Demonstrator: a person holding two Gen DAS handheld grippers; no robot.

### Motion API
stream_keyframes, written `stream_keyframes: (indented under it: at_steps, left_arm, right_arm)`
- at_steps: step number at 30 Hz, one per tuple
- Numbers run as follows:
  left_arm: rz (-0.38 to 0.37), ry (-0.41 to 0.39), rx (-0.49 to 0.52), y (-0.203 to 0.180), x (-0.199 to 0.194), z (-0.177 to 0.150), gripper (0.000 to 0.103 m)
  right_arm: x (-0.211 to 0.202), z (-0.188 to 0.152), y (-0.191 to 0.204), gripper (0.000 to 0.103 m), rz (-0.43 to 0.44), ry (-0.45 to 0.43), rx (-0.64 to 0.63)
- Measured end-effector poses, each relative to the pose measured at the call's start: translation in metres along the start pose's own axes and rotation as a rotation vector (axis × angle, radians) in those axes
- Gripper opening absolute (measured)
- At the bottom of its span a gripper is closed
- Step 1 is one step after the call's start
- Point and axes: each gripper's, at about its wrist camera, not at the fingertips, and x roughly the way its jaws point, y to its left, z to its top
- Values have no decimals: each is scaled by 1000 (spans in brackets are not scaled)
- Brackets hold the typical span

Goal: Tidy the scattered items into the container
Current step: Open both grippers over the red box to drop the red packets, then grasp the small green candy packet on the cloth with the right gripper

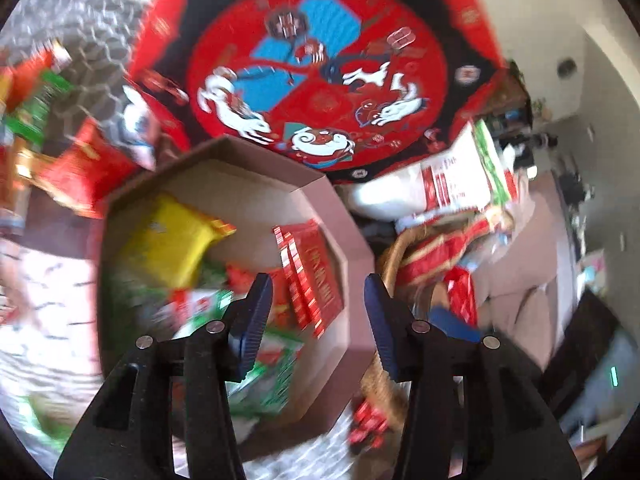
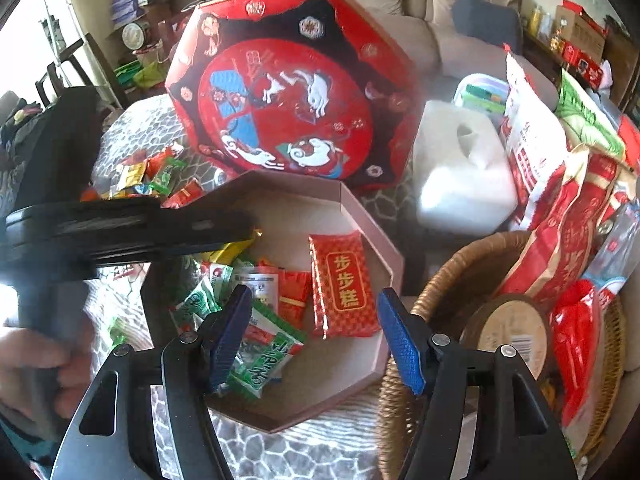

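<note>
Although the left wrist view was smeared by motion blur, the left gripper (image 1: 318,312) was seen with its blue ribbed pads spread and nothing between them, above the octagonal pale cardboard box (image 1: 340,216). The right gripper (image 2: 314,328) was likewise held spread and empty over the same box (image 2: 360,216). Its lower half was cut off by the frame edge. Inside the box, green and white snack sachets (image 2: 272,340) were partly hidden behind the right gripper's left finger, and their print could not be read. The flat red packet with gold characters (image 2: 344,284) lay against the box's right wall, its long axis running from near to far. A yellow packet (image 1: 172,240) lay further back, partly covered in the right wrist view by the left gripper's black body. More loose sachets (image 2: 152,178) remained scattered on the patterned cloth (image 2: 132,128) beyond the box. Behind, the red octagonal lid with white rabbits (image 2: 296,92) was propped upright.
</note>
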Motion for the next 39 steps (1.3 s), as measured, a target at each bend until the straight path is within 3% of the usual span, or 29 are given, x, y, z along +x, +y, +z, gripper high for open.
stream_keyframes:
  at_steps: [3,6,10,15,25,33,39]
  left_arm:
    - [82,-1,89,12,-32,-13,64]
    - [155,-4,134,41,-64,-33,64]
    - [203,10,117,89,-96,-60,64]
    - [342,-16,106,136,-125,-89,64]
    - [535,-49,176,178,-165,-120,65]
    - [595,-67,182,201,-179,-130,65]
    - [599,-86,159,217,-182,-132,65]
  right_arm:
    - [2,-4,8,67,43,9,21]
    - [6,-9,28,67,44,23,-5]
    - [18,-22,56,67,48,50,-21]
    - [29,-38,89,67,36,72,-31]
    - [38,-51,171,67,1,48,-91]
    - [50,-58,226,67,39,55,-127]
    - [56,-64,250,67,65,39,-129]
